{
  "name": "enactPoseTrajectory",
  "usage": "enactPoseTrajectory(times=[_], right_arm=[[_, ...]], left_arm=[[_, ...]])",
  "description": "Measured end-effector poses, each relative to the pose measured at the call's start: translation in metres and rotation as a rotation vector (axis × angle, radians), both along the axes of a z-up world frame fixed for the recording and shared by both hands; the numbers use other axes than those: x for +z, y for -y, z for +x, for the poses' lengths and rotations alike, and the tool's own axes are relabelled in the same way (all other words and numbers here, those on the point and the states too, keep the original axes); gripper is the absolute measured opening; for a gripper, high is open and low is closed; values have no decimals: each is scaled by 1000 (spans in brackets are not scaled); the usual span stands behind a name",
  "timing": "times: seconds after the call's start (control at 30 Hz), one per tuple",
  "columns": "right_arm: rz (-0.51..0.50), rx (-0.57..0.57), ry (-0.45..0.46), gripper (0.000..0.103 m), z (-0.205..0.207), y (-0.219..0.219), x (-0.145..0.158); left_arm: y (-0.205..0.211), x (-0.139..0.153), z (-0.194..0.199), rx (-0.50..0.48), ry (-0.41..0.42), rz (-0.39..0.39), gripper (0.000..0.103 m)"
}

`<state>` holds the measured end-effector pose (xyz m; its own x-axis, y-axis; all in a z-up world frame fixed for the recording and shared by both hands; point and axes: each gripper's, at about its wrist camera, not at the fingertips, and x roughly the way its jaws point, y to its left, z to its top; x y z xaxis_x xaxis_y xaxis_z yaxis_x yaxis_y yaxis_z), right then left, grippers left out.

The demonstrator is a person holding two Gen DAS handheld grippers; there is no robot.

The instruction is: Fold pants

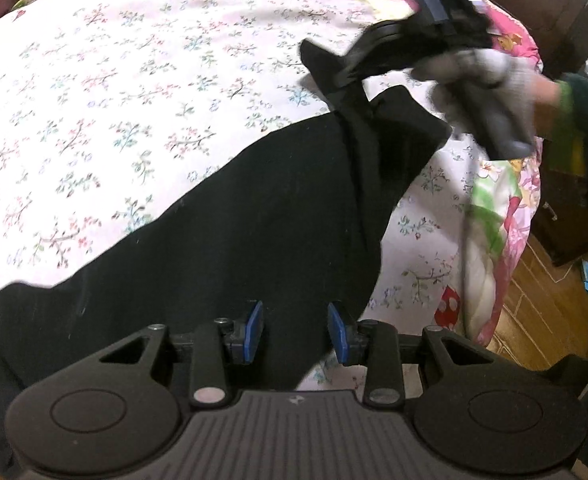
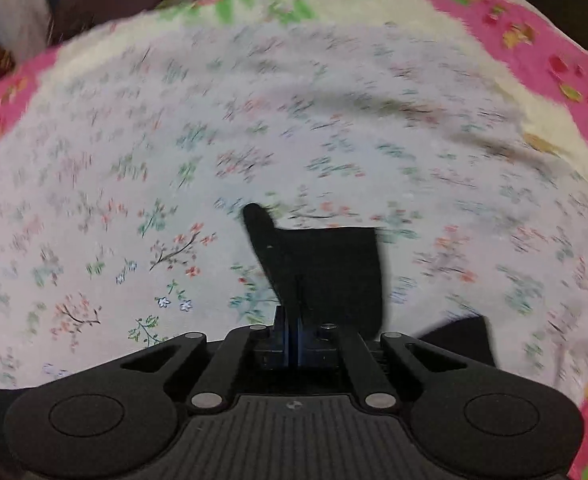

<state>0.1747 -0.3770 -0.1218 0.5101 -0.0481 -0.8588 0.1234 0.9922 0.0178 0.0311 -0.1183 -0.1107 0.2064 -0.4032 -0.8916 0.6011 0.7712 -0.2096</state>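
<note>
Left gripper [image 1: 295, 330] first: jaws standing well apart, blue pads [image 1: 256, 320] facing each other, nothing between them, hovering just above the near end of the pants [image 1: 230, 232]. The pants are black, soft matte cloth, spread flat in a broad band across the bed [image 1: 94, 100], a long crease running up toward the far end. Up there the right gripper [image 1: 357, 70] has the far end pinched and lifted off the sheet, a gloved hand [image 1: 489, 76] around its handle. From the right wrist view, the right gripper's [image 2: 294, 342] jaws are pressed together on a flap of black cloth [image 2: 325, 268] that sticks up ahead of them. Beyond lies the white sheet, printed with small flowers, blurred, with a pink border [image 2: 533, 40] at the far edge.
</note>
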Motion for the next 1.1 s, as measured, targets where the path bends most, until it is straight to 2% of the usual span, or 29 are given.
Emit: enactPoseTrajectory(times=[0.1,0.2,0.37,0.47,0.67,0.8,0.87,0.97,1.03,1.1], right_arm=[[70,-94,13,0,-27,30,17],[144,-213,6,0,-50,57,18],[212,-377,-55,0,-80,83,-8],[239,-426,-68,0,-93,89,-22],[221,-390,-54,0,-87,91,-36],[228,-436,-67,0,-99,113,-33],[161,-437,-67,0,-98,119,-22],[17,-374,-31,2,-92,113,-1],[16,-289,11,1,-88,102,9],[-23,-215,2,1,-81,90,5]], left_arm=[[5,0,5,-42,10,-13,44],[17,2,9,-94,15,-23,45],[28,1,11,-168,13,-7,45],[34,-2,12,-192,-2,9,45],[42,1,12,-204,-10,17,45],[46,0,13,-186,-15,12,45],[48,-1,14,-166,-10,9,45],[52,-3,18,-120,6,1,45],[54,-7,21,-73,13,8,45],[53,-10,24,-23,24,18,45]])
